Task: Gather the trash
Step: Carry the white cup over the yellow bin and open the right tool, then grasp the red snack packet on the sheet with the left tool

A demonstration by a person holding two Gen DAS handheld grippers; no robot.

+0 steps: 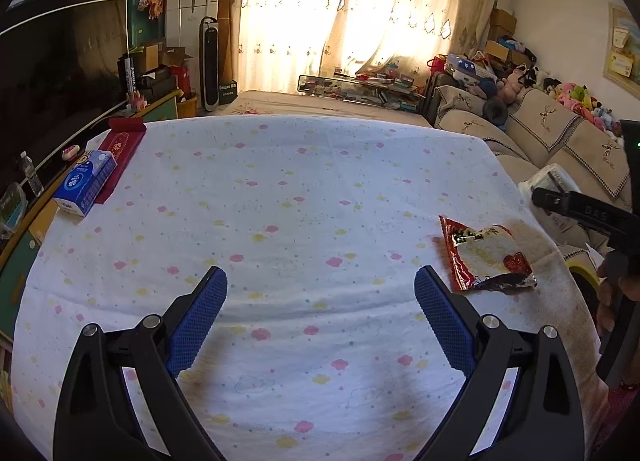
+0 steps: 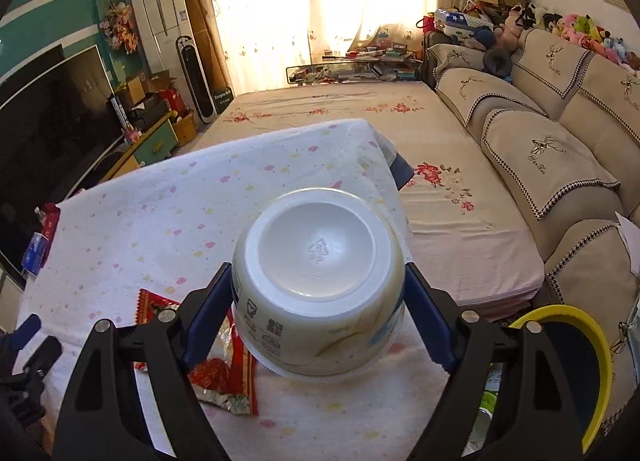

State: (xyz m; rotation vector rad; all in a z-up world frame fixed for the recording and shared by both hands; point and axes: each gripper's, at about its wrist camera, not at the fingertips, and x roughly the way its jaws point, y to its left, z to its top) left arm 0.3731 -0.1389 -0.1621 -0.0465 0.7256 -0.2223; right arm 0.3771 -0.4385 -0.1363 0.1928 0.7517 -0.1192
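The round white plastic instant-noodle bowl [image 2: 320, 281] sits clamped between the blue pads of the right hand-held gripper [image 2: 320, 301], above the table [image 2: 160, 213]. Its base faces forward and its axis runs along the fingers. Best carry it level to the yellow-rimmed bin [image 2: 592, 341] just right. The left hand-held gripper [image 1: 320, 293] hangs open near the red crumpled snack wrapper [image 1: 488, 257]

One white plastic bowl [image 2: 320, 281], one red snack wrapper [image 1: 486, 259], one blue tissue pack [image 1: 85, 183], one red envelope [image 1: 120, 149] and one yellow-rimmed bin [image 2: 580, 373]. Two tongs: left tongs [image 1: 320, 285] and right tongs [image 2: 318, 289].
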